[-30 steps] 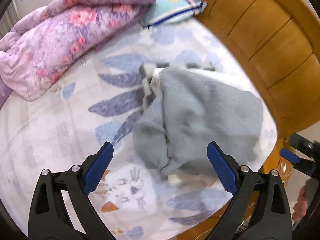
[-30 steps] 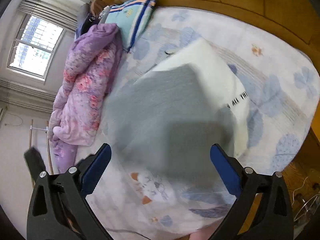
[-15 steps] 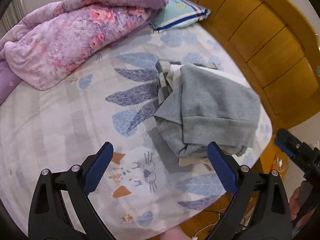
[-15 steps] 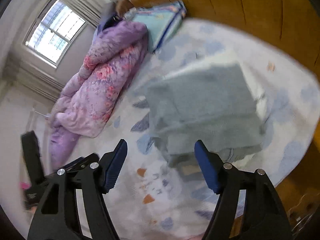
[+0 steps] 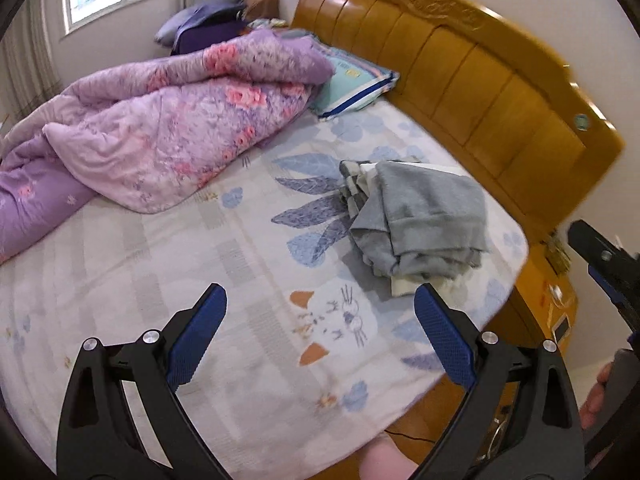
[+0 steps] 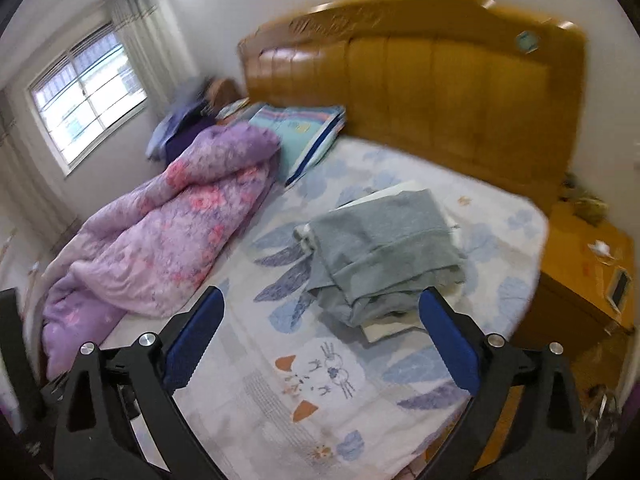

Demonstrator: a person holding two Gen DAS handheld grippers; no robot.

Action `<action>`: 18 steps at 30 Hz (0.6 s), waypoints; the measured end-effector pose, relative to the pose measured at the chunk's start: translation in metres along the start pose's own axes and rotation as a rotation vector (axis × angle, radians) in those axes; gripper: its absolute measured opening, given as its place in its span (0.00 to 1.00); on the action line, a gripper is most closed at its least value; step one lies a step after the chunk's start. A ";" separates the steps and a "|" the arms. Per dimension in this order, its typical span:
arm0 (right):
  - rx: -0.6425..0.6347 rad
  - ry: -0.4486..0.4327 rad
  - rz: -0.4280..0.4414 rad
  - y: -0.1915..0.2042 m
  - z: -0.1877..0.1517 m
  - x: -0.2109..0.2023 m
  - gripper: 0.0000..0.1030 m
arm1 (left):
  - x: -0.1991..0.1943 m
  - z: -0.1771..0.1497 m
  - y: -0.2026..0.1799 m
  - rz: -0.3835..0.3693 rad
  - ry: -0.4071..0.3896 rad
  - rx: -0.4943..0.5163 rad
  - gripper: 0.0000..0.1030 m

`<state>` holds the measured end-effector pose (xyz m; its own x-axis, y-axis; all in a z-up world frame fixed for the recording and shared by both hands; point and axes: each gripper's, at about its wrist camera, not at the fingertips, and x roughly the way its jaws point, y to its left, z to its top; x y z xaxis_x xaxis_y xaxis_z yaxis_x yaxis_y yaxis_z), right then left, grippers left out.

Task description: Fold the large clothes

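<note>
**Left wrist view: both tools released above the bed, folded grey garment on the pile**

Left wrist view has the left tool (image 5: pixel 318 324) with its blue pads spread wide and nothing between them, held above the printed bed sheet (image 5: pixel 168 264). The right tool (image 6: pixel 320 328) is likewise released and empty, hanging over the same sheet.

The grey garment (image 5: pixel 424 216) lies folded near the headboard (image 5: pixel 460 76) side of the bed, on top of a small stack; a checked cloth (image 5: pixel 352 184) and a white piece (image 5: pixel 404 286) peek out from under it. In the right wrist view the grey garment (image 6: pixel 384 256) sits well apart from both tools' pads, its lower edges loose and a little rumpled.

A purple floral quilt (image 5: pixel 160 128) is bunched along the far side of the bed, with a turquoise striped pillow (image 5: pixel 352 84) against the headboard. A wooden nightstand (image 6: pixel 588 276) stands beside the bed, and a window (image 6: pixel 88 92) is in the wall beyond the quilt.
</note>
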<state>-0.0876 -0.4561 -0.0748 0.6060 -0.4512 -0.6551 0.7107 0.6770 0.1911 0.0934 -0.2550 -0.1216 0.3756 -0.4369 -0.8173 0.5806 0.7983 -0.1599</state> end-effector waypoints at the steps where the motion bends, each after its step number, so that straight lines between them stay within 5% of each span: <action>1: 0.008 -0.020 -0.039 0.008 -0.010 -0.019 0.92 | -0.021 -0.010 0.008 -0.016 -0.012 0.014 0.92; 4: 0.051 -0.085 -0.048 0.022 -0.033 -0.066 0.92 | -0.071 -0.031 0.022 -0.025 -0.064 0.065 0.92; 6: 0.021 -0.112 0.031 0.034 -0.046 -0.099 0.92 | -0.103 -0.043 0.029 -0.027 -0.102 0.080 0.92; 10: -0.041 -0.154 0.016 0.052 -0.063 -0.148 0.92 | -0.160 -0.065 0.045 -0.110 -0.188 0.056 0.94; 18: -0.129 -0.192 -0.017 0.077 -0.086 -0.178 0.93 | -0.207 -0.106 0.051 0.035 -0.247 0.048 0.95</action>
<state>-0.1712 -0.2738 -0.0064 0.6599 -0.5569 -0.5043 0.6770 0.7318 0.0778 -0.0312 -0.0795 -0.0192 0.5579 -0.5024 -0.6605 0.5955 0.7967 -0.1030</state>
